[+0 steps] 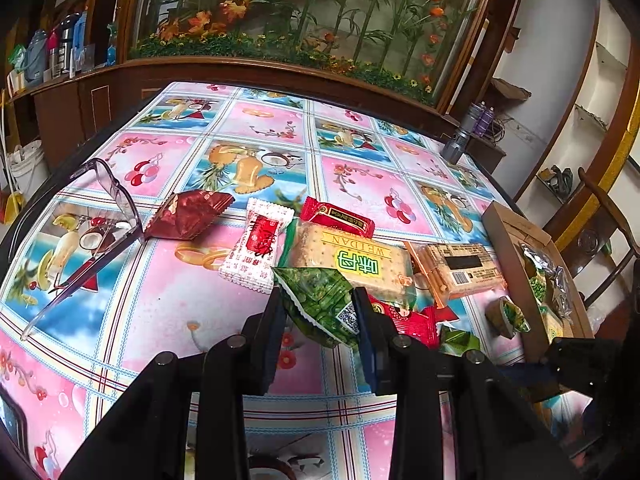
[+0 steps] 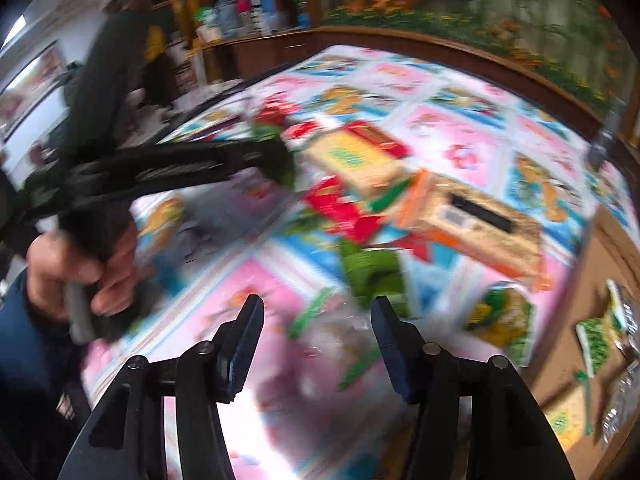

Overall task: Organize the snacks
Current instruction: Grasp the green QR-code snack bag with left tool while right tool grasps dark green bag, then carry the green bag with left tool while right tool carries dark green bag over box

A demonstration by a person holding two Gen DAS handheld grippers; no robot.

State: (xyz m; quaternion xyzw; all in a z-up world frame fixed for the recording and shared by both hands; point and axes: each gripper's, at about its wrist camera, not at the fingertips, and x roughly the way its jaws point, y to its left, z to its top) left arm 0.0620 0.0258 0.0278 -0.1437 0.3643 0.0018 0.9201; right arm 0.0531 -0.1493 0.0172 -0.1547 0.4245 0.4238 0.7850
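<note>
One legible brand: "WEIDAN" on the cracker pack (image 1: 352, 264) mid-table. Left gripper (image 1: 320, 300) clamps a green triangular snack packet (image 1: 320, 300) above the tablecloth (image 1: 168, 304). Right gripper (image 2: 318, 312) stands parted, empty.

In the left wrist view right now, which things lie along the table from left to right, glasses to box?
Glasses → dark red packet → white and red candy packet → Weidan cracker pack → orange-edged cracker pack → cardboard box.
</note>
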